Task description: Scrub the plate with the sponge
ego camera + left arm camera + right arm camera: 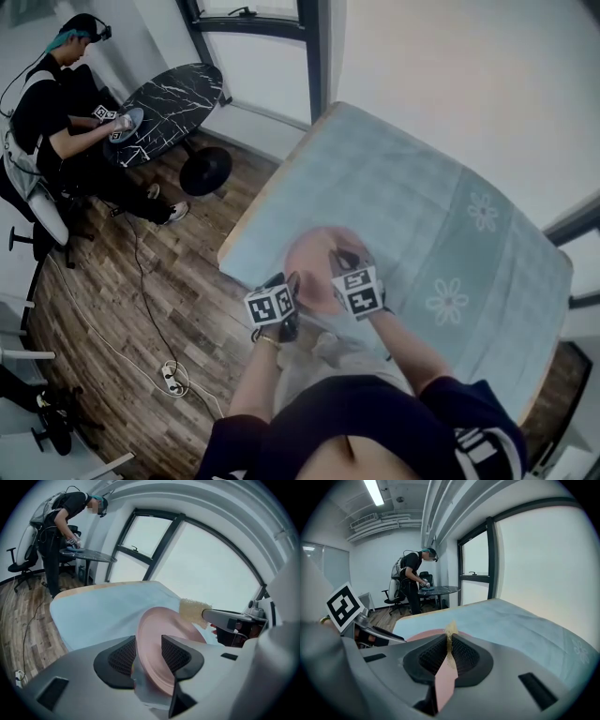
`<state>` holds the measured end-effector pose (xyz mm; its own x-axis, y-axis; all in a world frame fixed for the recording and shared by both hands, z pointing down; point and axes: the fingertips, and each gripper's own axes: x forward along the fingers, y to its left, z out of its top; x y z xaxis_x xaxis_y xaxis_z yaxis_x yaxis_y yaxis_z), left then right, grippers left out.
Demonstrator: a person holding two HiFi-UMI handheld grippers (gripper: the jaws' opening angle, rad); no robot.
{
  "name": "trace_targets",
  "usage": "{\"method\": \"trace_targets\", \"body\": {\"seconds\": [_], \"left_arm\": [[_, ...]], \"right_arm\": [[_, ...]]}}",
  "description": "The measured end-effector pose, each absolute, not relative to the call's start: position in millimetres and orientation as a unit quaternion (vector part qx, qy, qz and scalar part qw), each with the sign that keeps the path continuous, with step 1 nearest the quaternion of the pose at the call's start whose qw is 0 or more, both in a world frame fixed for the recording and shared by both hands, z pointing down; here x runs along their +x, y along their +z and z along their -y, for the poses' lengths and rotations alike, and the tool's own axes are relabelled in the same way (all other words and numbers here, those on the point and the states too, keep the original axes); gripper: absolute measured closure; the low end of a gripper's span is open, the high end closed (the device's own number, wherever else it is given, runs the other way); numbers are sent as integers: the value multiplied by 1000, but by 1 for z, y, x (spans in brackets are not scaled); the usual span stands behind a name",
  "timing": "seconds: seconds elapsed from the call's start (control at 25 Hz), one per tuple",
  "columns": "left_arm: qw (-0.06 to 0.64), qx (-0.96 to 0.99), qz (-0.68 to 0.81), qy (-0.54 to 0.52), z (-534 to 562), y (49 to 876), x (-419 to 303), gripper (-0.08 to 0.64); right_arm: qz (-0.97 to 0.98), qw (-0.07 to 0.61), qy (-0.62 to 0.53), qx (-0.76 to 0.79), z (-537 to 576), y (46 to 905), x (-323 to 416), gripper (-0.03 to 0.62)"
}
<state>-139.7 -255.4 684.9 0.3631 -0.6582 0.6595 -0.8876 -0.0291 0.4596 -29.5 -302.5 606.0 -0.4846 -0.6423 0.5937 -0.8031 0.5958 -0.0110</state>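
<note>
A pink plate (317, 265) stands tilted over the near edge of the blue-clothed table (422, 197). In the left gripper view the plate (161, 632) has its rim between the jaws of my left gripper (148, 645), which stand apart, with a gap showing at the left pad (123, 656). My right gripper (449, 641) is shut on a thin yellow sponge (450, 631), pressed flat between its pads. The left gripper view shows the sponge (193, 611) at the plate's far upper edge, at the tip of the right gripper (213, 616). In the head view both grippers (292, 281) (342, 261) meet at the plate.
The cloth carries printed flowers (448, 302) on the right. Wooden floor lies left of the table, with a power strip and cable (172, 378). At the far left a person (52, 103) works at a black marble table (173, 98), beside an office chair (37, 211).
</note>
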Motion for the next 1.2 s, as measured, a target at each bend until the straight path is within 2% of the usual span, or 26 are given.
{"method": "trace_targets", "body": {"seconds": [0.56, 0.64, 0.76, 1.2], "left_arm": [[454, 685, 546, 162, 270, 714, -138, 399], [450, 684, 549, 169, 270, 717, -139, 413], [441, 681, 558, 177, 269, 719, -143, 474], [436, 690, 553, 166, 270, 719, -142, 482]], "right_arm": [[827, 343, 152, 419, 316, 659, -30, 555], [829, 347, 157, 410, 316, 664, -35, 555], [831, 352, 168, 397, 311, 669, -43, 555], [840, 375, 195, 340, 283, 687, -64, 555]]}}
